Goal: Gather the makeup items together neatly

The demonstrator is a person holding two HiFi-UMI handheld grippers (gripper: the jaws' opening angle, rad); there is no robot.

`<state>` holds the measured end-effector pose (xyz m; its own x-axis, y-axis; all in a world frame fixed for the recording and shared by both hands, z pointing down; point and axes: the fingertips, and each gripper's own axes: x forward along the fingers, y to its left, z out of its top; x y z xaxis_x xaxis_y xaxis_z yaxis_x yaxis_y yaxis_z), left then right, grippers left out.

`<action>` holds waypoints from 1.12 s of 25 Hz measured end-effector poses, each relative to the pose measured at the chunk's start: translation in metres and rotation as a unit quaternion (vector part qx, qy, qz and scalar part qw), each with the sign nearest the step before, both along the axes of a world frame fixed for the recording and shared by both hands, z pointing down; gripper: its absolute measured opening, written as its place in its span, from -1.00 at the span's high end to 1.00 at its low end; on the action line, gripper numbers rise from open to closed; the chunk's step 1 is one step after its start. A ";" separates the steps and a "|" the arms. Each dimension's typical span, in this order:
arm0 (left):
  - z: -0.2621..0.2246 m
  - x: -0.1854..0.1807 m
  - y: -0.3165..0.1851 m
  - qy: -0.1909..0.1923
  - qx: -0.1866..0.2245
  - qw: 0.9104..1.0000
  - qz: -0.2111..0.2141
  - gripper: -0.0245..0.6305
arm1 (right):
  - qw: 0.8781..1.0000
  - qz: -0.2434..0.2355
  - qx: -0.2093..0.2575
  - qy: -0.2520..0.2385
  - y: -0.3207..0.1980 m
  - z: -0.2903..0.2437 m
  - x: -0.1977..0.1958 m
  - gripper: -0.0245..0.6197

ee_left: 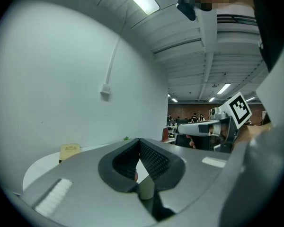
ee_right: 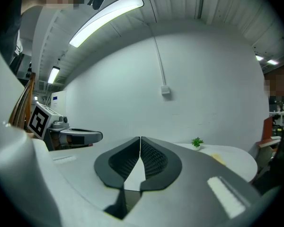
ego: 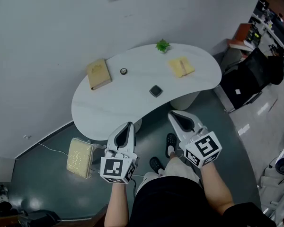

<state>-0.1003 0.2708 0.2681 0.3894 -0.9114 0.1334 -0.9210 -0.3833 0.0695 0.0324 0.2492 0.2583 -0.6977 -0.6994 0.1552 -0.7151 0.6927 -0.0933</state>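
1. Head view is showing the makeup items lying scattered on the white table (ego: 104,110). A dark square compact (ego: 155,90) is sitting near the middle, and a small round pot (ego: 124,71) is lying beyond it to the left. A tan flat case (ego: 98,74) is resting at the left end and a yellow flat case (ego: 181,66) toward the right end. All four are lying well apart.
2. A small green plant (ego: 162,45) is standing at the far edge, near the yellow case.
3. Nothing is looking gathered yet. Judging by this spread, the whole job of bringing the pieces together is waiting to be done.
4. The left gripper (ego: 128,125) is hovering by the table's near edge, clear of every item. It is pointing almost level, tipped slightly down. Its fingers (ee_left: 154,161) are clenched together, gripping nothing.
5. The right gripper (ego: 173,114) is hanging just beside it at a similar tilt. Its fingers (ee_right: 154,157) are likewise pressed closed on nothing.
6. The person is standing at the near side, holding both forearms out toward the table.
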 end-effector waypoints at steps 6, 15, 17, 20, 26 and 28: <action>0.002 0.006 -0.022 -0.009 0.005 1.000 0.003 0.92 | 1.000 -0.013 -0.006 0.002 -0.020 0.004 0.003 0.88; 0.003 0.023 -0.069 -0.022 0.003 0.999 0.024 0.67 | 1.000 -0.025 -0.010 0.013 -0.072 0.005 0.009 0.61; 0.003 0.026 -0.082 -0.022 0.001 0.999 0.028 0.61 | 1.000 -0.025 -0.008 0.013 -0.086 0.002 0.011 0.60; 0.005 0.035 -0.103 -0.028 -0.002 0.999 0.041 0.45 | 1.000 -0.025 -0.014 0.013 -0.111 0.002 0.015 0.47; 0.009 0.048 -0.144 -0.038 -0.006 0.998 0.045 0.34 | 0.999 -0.035 -0.015 0.012 -0.153 0.003 0.020 0.39; 0.010 0.051 -0.154 -0.041 -0.008 0.998 0.043 0.31 | 0.999 -0.038 -0.016 0.011 -0.166 0.004 0.024 0.39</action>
<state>-0.0489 0.1164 0.2776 0.4537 -0.8723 0.1820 -0.8873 -0.4611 0.0020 0.0566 0.0834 0.2622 -0.7441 -0.6397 0.1926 -0.6633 0.7416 -0.0999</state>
